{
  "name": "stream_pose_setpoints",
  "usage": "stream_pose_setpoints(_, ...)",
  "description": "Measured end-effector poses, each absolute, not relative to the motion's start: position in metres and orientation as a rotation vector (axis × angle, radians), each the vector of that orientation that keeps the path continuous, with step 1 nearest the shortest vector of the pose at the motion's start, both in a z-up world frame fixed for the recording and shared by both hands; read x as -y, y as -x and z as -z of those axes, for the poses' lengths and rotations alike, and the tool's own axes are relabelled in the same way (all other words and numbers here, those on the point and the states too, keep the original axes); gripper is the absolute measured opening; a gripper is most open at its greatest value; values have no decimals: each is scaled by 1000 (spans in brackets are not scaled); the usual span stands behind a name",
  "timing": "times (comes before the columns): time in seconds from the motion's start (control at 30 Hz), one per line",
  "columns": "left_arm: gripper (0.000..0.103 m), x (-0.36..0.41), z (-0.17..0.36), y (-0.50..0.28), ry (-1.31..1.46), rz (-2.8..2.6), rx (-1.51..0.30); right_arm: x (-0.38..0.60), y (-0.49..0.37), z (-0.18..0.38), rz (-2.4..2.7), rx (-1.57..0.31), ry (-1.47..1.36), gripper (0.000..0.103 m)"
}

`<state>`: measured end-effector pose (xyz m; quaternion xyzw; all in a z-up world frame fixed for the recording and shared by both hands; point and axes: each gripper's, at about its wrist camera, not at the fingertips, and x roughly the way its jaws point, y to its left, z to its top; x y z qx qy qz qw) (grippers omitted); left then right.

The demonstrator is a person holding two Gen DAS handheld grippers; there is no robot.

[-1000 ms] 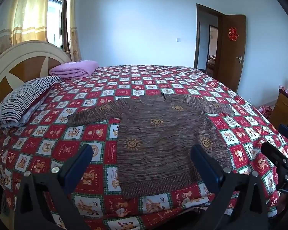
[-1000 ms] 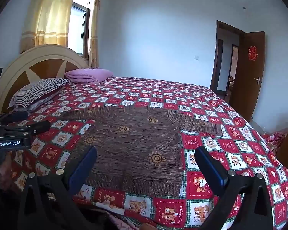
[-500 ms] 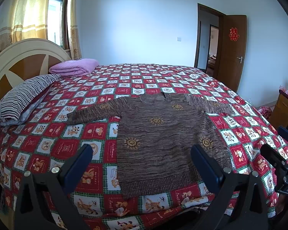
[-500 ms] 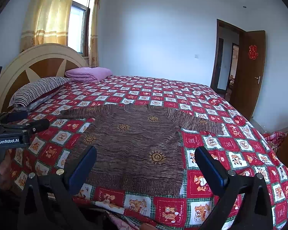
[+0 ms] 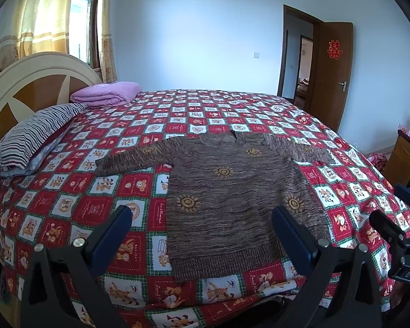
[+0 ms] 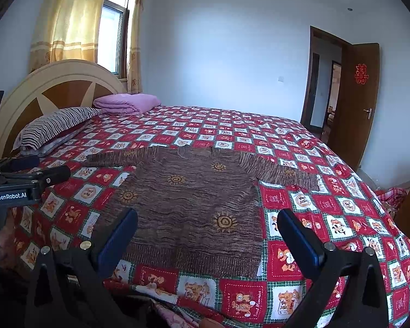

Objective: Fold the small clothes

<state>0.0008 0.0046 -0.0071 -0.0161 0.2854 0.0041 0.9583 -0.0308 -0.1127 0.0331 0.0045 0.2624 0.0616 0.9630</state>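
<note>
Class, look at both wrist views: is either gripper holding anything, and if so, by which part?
Nothing is held. The left gripper and right gripper are both open, short of the brown sweater lying flat on the bed.

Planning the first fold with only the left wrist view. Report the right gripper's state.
Observer: The right gripper is open, its blue pads wide apart, and its camera frames the hem of the brown knitted sun-patterned sweater.
Operator: Describe the left gripper from that side.
Observer: The left gripper shows beside the sleeve nearer the cream-and-brown wooden headboard, over the red checked cartoon bedspread.
Operator: Check under the near bed edge.
Observer: Pink patterned fabric shows there.
</note>
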Motion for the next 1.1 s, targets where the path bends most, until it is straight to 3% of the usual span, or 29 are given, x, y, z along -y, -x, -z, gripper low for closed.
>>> stream_pose_setpoints(1.1,103,-7,9,-2,43,-6,-592,105,28,-29,-142,-563,5,102)
